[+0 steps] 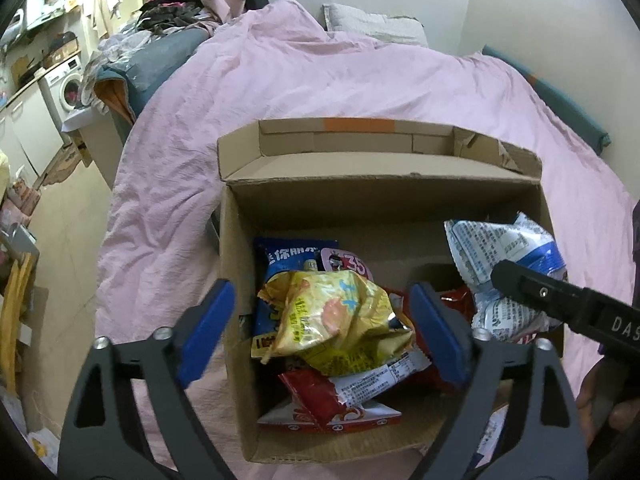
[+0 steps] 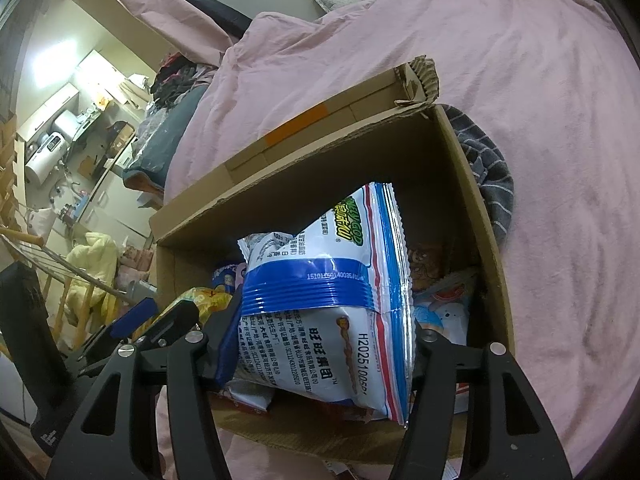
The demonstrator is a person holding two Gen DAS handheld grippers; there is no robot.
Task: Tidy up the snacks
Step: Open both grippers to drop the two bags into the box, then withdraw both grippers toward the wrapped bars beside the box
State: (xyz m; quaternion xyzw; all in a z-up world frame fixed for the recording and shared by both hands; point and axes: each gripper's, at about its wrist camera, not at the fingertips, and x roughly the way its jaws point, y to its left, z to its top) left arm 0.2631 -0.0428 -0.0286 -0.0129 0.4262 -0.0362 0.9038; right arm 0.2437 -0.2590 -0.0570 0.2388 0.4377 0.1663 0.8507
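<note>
An open cardboard box [image 1: 384, 204] sits on a pink bed cover and holds several snack packs. A crumpled yellow pack [image 1: 332, 316] lies on top of a dark blue pack [image 1: 280, 256] and red-and-white packs [image 1: 340, 400]. My left gripper [image 1: 320, 328] is open above the box's left part, its blue pads either side of the yellow pack, holding nothing. My right gripper [image 2: 320, 344] is shut on a white-and-blue snack bag [image 2: 332, 300] and holds it over the box's [image 2: 280, 184] right side; the bag also shows in the left wrist view [image 1: 504, 264].
The pink cover [image 1: 320, 80] surrounds the box. A grey striped cloth [image 2: 492, 172] lies against the box's right wall. A pillow [image 1: 372, 24] is at the head of the bed. A washing machine [image 1: 64, 84] and cluttered floor are far left.
</note>
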